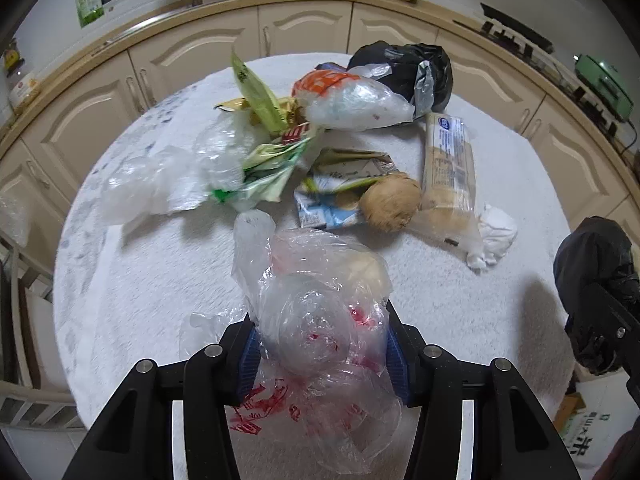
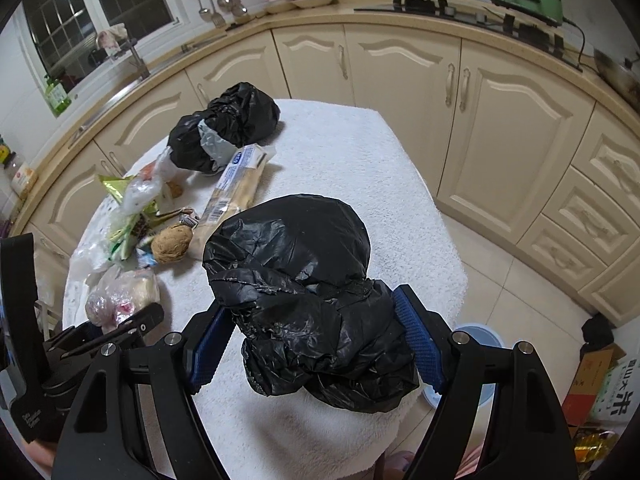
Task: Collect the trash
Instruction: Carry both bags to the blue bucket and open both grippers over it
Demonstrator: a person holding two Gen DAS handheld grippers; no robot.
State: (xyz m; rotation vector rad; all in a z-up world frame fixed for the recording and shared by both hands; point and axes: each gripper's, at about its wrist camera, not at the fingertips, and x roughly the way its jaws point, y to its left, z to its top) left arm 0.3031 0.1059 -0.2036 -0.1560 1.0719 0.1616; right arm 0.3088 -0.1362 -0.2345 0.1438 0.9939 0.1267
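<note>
While both arms sit over the towel-covered worktop [image 1: 140, 280], we log the left hand-held gripper [image 1: 322, 354] clamped on a clear plastic bag with red print [image 1: 320, 320], pads pressing both sides. Our right hand-held gripper [image 2: 316, 344] grips a crumpled black bag [image 2: 296, 280]. Remaining trash, including a biscuit packet [image 1: 450, 160], lies toward 12 o'clock.

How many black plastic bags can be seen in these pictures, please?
2. One black bag is clamped in the right gripper above the table's near edge. The other black bag lies at the table's far end, beside the long biscuit packet. More may be hidden.
</note>
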